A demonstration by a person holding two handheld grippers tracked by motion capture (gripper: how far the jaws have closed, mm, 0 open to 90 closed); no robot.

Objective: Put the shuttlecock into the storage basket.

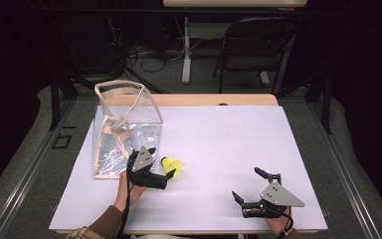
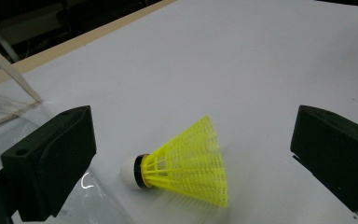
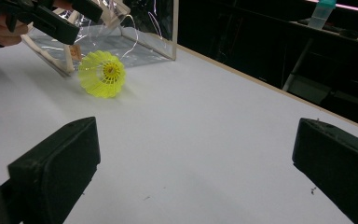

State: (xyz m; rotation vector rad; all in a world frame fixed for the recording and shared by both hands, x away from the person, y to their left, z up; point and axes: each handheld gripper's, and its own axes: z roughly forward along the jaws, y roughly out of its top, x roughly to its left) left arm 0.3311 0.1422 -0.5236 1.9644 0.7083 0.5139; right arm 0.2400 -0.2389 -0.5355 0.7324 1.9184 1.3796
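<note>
Black jaws of the left gripper stand wide apart around a yellow shuttlecock, which lies on its side on the white table, white cork toward the clear bag; neither jaw seems to touch it. Well off to the right, near the table's front edge, the right gripper is spread open too, holding nothing

clear bag cut off at frame edge
</note>
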